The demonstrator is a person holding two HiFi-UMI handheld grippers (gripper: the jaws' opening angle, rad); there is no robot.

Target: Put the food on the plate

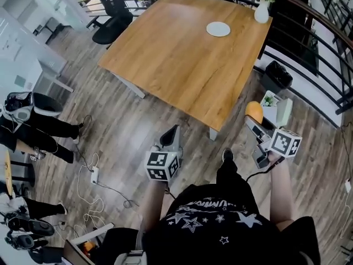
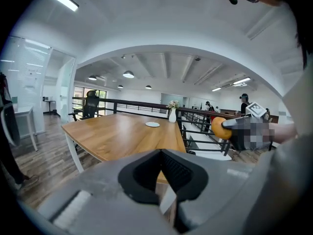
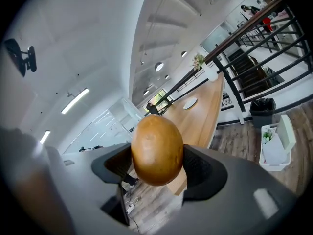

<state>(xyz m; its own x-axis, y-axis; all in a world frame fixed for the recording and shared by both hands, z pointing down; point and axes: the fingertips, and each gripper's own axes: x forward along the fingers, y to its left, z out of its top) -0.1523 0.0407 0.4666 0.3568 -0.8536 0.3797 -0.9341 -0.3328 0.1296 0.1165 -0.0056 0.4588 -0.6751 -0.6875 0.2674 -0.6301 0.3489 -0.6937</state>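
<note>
A person stands off the near corner of the wooden table (image 1: 182,65), the right gripper (image 1: 255,119) clamped on a brown potato (image 3: 157,148) (possibly a bread roll; the skin is hard to read) and the left gripper (image 1: 172,132) closed on nothing. The step in hand looks like the carry to the white plate (image 1: 218,29) at the table's far side, near the vase (image 1: 261,11). Next comes a long reach across the tabletop and a gentle release. The plate is too small to tell whether it is bare.
</note>
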